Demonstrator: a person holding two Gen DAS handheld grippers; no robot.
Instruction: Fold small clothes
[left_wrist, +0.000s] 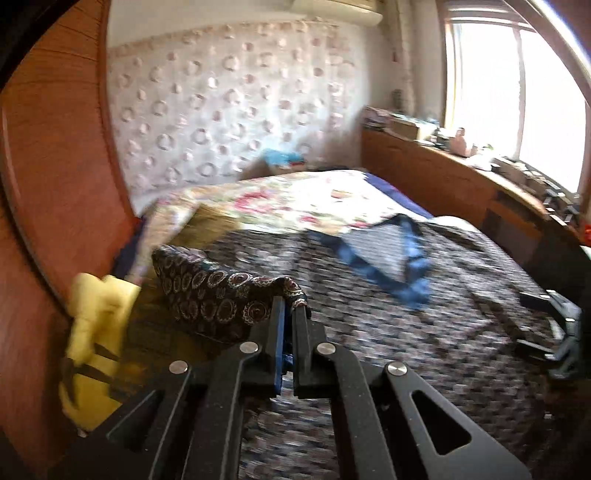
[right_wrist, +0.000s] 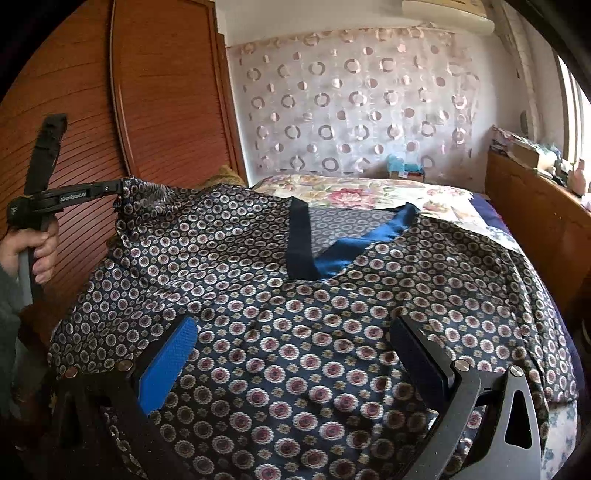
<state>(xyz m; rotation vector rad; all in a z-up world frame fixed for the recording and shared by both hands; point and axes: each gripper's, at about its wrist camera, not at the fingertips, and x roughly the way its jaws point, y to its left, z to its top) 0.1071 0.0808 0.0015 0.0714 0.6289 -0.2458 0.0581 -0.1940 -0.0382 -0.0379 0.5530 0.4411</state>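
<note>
The jaws of the left gripper are pinching tight on a corner of the patterned garment, a dark navy piece printed all over with small round medallions, and that pinched corner is hanging lifted off the bed at the left, next to the reddish wooden wardrobe. In the right wrist view the person's hand is gripping the handle of that left gripper, with a grey sleeve showing at the frame's edge. The jaws of the right gripper are standing wide apart with nothing between the pads, hovering just over the near part of the garment; its blue pad is showing on the left finger. The rest of the garment is lying spread across the bed, its neckline with the solid blue trim pointing toward the far wall. Beyond it a floral bedspread is covering the head of the bed, and a pale curtain with ring patterns is hanging behind. In the blurred left wrist view, something yellow is sitting at the left beside the wardrobe, too smeared to identify, and a cluttered wooden ledge is running under the bright window on the right.
</note>
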